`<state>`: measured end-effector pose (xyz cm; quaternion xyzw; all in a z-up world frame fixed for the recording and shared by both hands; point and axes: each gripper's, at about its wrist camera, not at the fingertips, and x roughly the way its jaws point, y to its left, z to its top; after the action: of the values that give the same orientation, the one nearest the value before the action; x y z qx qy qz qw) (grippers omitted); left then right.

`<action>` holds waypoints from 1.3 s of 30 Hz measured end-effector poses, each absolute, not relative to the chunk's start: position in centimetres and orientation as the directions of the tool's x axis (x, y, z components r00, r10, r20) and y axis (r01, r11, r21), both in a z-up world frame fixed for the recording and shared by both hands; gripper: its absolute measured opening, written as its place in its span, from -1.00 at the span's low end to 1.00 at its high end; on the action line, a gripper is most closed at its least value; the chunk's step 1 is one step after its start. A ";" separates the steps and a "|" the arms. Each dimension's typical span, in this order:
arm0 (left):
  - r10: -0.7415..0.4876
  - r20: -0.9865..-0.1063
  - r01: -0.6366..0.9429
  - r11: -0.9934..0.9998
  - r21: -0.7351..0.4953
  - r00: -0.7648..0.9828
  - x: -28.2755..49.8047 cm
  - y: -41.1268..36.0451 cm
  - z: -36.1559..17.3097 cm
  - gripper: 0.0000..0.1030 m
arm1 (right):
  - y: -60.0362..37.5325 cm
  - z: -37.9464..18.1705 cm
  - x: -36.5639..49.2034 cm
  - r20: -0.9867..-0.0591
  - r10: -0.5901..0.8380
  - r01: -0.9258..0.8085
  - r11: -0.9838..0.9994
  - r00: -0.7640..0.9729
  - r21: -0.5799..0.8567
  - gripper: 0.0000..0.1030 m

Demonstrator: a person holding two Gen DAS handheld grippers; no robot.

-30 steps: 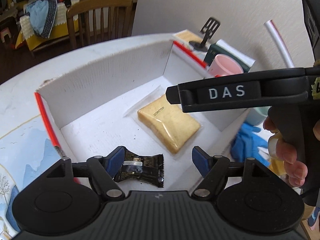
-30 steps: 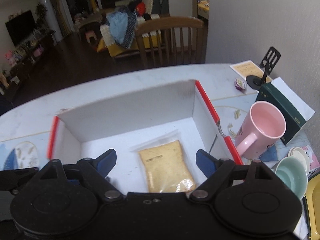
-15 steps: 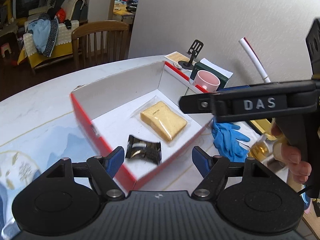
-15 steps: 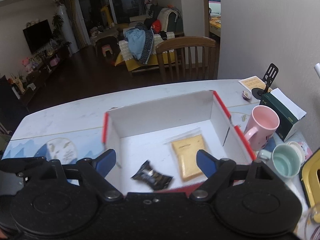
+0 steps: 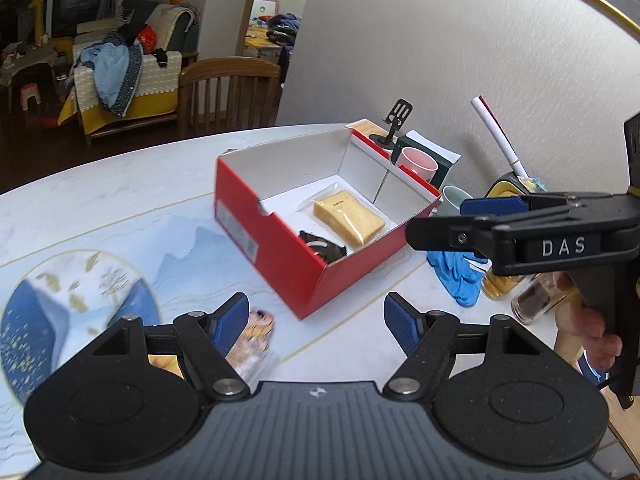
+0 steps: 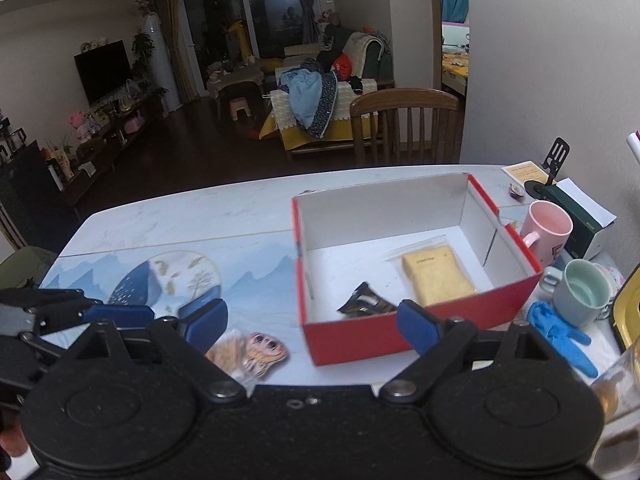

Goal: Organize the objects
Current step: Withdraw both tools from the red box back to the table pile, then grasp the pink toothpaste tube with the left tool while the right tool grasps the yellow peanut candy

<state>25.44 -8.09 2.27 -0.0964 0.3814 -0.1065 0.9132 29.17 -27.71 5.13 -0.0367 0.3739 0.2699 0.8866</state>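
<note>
A red box (image 5: 280, 248) (image 6: 400, 340) with a white inside stands on the table. In it lie a wrapped yellow bread slice (image 5: 348, 218) (image 6: 436, 276) and a dark snack packet (image 5: 322, 246) (image 6: 366, 302). An orange snack packet (image 5: 258, 330) (image 6: 252, 354) lies on the table in front of the box. My left gripper (image 5: 316, 314) hangs open and empty above the table, short of the box. My right gripper (image 6: 310, 320) (image 5: 452, 220) is beside it on the right; its jaws are opening with nothing between them.
Right of the box stand a pink mug (image 6: 548, 232), a pale green mug (image 6: 584, 296), a dark green carton (image 6: 576, 216) and a phone stand (image 6: 554, 164). A blue glove (image 6: 560, 336) and glass jars (image 5: 536, 300) lie nearer. A wooden chair (image 6: 404, 120) stands behind the table.
Both grippers have pulled back and upward from inside the box, which now shows whole and farther off. The orange packet on the table has come into view. The right jaws stand slightly wider.
</note>
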 end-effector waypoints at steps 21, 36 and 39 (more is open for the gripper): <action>-0.164 -0.702 -0.049 0.961 -0.273 0.693 12.6 2.1 -2.2 0.63 | -22.3 -0.1 19.6 -0.660 0.542 -0.632 0.764 0.520 0.129 0.99; -0.089 -0.745 -0.103 0.973 -0.207 0.661 9.1 1.9 -9.0 0.99 | -18.6 -6.5 17.5 -0.743 0.483 -0.642 0.761 0.463 0.095 0.99; -0.084 -0.752 -0.086 0.979 -0.184 0.654 9.0 1.3 -9.8 0.99 | -17.7 -7.5 17.1 -0.756 0.476 -0.660 0.747 0.448 0.078 0.99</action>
<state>8.99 1.29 -9.80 -0.1022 0.4162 0.0007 0.9035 17.06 -17.68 -7.49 -0.1144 0.4028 0.3369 0.8433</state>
